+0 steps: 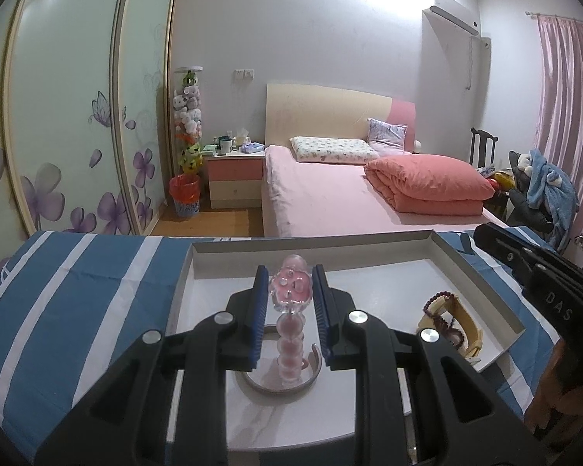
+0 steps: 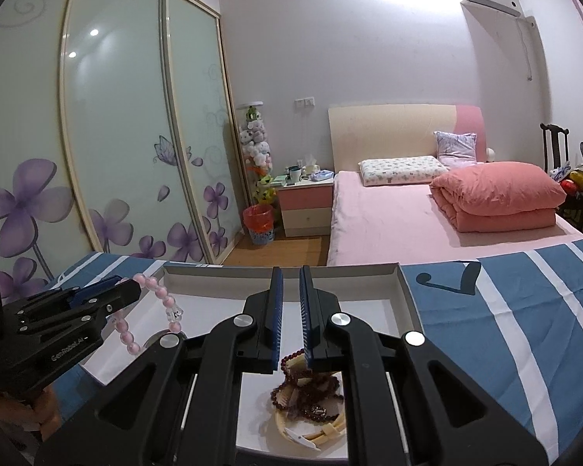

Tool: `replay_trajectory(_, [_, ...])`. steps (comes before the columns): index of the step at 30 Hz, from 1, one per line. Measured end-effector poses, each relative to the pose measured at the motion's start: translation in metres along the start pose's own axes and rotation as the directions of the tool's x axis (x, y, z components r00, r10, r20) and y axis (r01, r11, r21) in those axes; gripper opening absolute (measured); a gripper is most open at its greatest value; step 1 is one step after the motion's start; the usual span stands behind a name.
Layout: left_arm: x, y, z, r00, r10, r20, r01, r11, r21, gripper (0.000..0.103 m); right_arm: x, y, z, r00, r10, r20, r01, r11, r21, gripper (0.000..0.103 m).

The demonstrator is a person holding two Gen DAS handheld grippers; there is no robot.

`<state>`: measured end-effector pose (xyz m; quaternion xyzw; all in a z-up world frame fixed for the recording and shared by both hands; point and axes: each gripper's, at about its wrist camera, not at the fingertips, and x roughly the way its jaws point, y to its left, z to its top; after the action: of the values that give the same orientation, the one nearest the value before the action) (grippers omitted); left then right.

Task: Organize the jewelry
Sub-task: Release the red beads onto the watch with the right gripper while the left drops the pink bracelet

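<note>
Two claws worked over a shallow white box (image 1: 482, 272) that sat on a blue-and-white striped cloth (image 1: 70, 291) covering the desk. The left claw (image 1: 290, 303) was clamped on a pink bead bracelet (image 1: 290, 291), holding it raised above a silver bangle (image 1: 276, 386) lying inside the box. The right claw (image 2: 290, 322) hovered with its jaws narrowly parted and nothing between them, directly over a dark red bead strand (image 2: 307, 392) tangled across a cream bangle (image 2: 322, 433). The step in hand appeared to be placing the pink bracelet; the next move would call for lowering it onto bare box floor, apart from the silver bangle, before letting go. Beyond the desk lay a bedroom: a pink bed (image 1: 330, 194), a folded coral quilt (image 1: 427, 186), and flower-painted wardrobe doors (image 1: 77, 116).
</note>
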<state>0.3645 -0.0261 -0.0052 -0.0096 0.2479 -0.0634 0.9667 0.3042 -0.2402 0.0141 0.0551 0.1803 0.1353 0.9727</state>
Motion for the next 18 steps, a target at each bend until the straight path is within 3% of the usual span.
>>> replay_trajectory(2, [0.0029, -0.0001, 0.0001, 1.0, 0.001, -0.007, -0.001, 1.0, 0.0, 0.023, -0.0001, 0.0009, 0.0002, 1.0, 0.004, -0.001, -0.004, 1.0, 0.0, 0.015])
replay_trajectory(5, [0.005, 0.0006, -0.0012, 1.0, 0.007, -0.003, -0.007, 1.0, -0.001, 0.025, 0.0, 0.0014, -0.0002, 1.0, -0.002, 0.008, 0.002, 1.0, -0.001, 0.035])
replay_trajectory(7, [0.0042, 0.0012, -0.001, 1.0, 0.01, 0.002, -0.01, 1.0, -0.002, 0.032, 0.0007, 0.002, 0.0004, 1.0, -0.003, 0.013, 0.003, 1.0, -0.001, 0.036])
replay_trajectory(18, [0.0006, 0.0023, -0.0002, 1.0, 0.016, 0.008, -0.016, 1.0, 0.002, 0.033, -0.0005, 0.0024, 0.0009, 1.0, -0.01, 0.024, 0.01, 1.0, -0.001, 0.036])
